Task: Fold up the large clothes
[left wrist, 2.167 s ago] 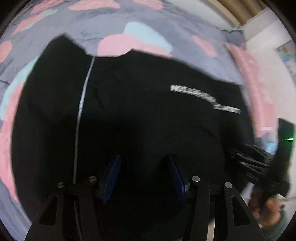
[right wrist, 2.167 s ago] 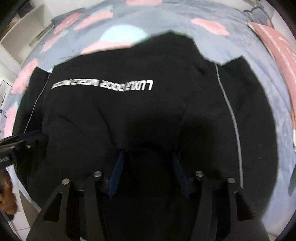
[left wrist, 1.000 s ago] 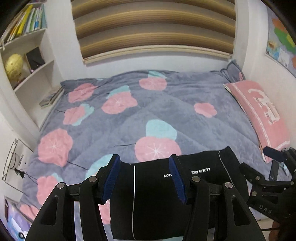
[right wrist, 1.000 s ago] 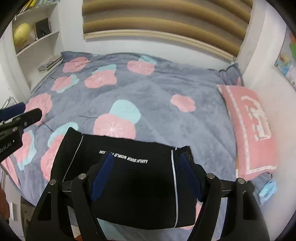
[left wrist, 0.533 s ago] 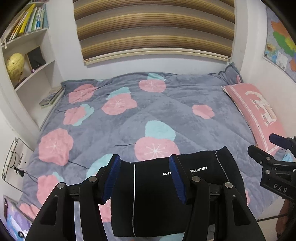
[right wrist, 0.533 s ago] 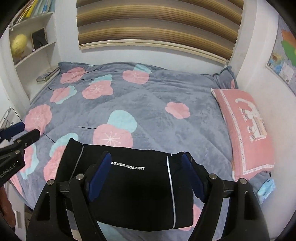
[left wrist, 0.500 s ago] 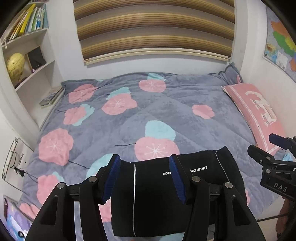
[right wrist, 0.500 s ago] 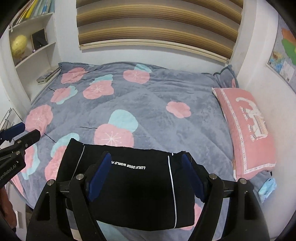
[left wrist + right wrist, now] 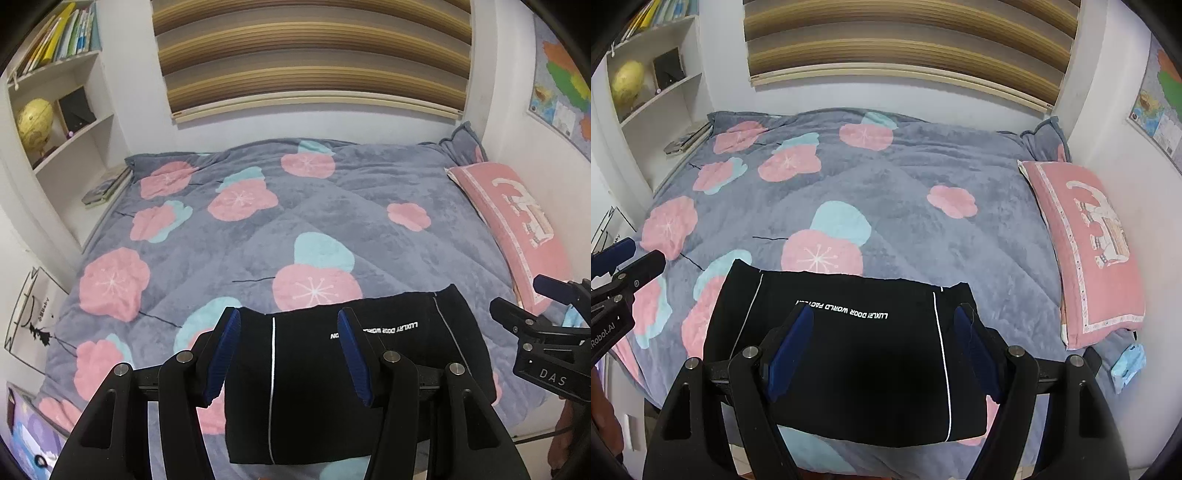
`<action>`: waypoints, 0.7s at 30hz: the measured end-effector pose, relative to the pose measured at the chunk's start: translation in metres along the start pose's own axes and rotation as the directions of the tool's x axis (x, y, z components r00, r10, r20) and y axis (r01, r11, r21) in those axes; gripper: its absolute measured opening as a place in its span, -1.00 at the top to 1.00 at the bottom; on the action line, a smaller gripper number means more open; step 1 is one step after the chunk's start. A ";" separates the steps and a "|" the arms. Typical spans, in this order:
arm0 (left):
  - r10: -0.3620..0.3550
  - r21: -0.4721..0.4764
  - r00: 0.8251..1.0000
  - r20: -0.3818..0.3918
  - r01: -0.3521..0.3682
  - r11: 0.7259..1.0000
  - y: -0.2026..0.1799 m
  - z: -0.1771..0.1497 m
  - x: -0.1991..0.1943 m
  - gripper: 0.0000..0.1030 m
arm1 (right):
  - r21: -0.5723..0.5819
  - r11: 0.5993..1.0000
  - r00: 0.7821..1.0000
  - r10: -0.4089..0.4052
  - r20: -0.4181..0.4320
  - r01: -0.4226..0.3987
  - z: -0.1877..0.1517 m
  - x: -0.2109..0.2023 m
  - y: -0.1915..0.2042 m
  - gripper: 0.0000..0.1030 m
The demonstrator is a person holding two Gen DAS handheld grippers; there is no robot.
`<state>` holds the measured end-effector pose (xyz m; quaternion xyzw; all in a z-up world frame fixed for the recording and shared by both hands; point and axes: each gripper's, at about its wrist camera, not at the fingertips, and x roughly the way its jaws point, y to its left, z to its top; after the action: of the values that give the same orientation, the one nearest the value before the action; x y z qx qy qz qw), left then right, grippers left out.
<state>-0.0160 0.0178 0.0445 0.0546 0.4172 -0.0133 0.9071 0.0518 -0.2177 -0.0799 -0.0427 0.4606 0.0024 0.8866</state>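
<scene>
A black garment (image 9: 314, 387) with thin white stripes and white lettering lies folded into a rectangle at the near edge of the bed; it also shows in the right wrist view (image 9: 857, 354). My left gripper (image 9: 288, 325) is open and empty, held above and back from the garment. My right gripper (image 9: 882, 321) is open and empty, also raised above it. The right gripper shows at the right edge of the left wrist view (image 9: 543, 332). The left gripper shows at the left edge of the right wrist view (image 9: 624, 266).
The bed has a grey blanket (image 9: 332, 206) with pink and blue flowers. A pink pillow (image 9: 517, 229) lies along the right wall. White shelves (image 9: 55, 122) with a globe and books stand at the left. Striped blinds hang at the head.
Both grippers have pulled up and back from close over the garment to a high view of the whole bed. The garment lies still. In the last half second little moved.
</scene>
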 end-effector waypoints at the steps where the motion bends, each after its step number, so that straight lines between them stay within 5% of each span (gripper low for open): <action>1: 0.001 -0.001 1.000 -0.004 -0.001 1.000 0.001 -0.001 0.001 -0.09 | -0.001 1.000 1.000 0.001 -0.006 -0.001 -0.001 0.001 0.001 -0.56; 21: 0.054 -0.017 0.997 -0.053 -0.055 0.998 0.033 -0.007 0.023 -0.10 | -0.027 0.999 0.998 0.026 -0.057 -0.028 -0.004 0.021 0.037 -0.56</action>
<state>-0.0043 0.0522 0.0258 0.0580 0.4392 0.0166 0.8964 0.0588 -0.1821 -0.1018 -0.0487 0.4859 0.0194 0.8725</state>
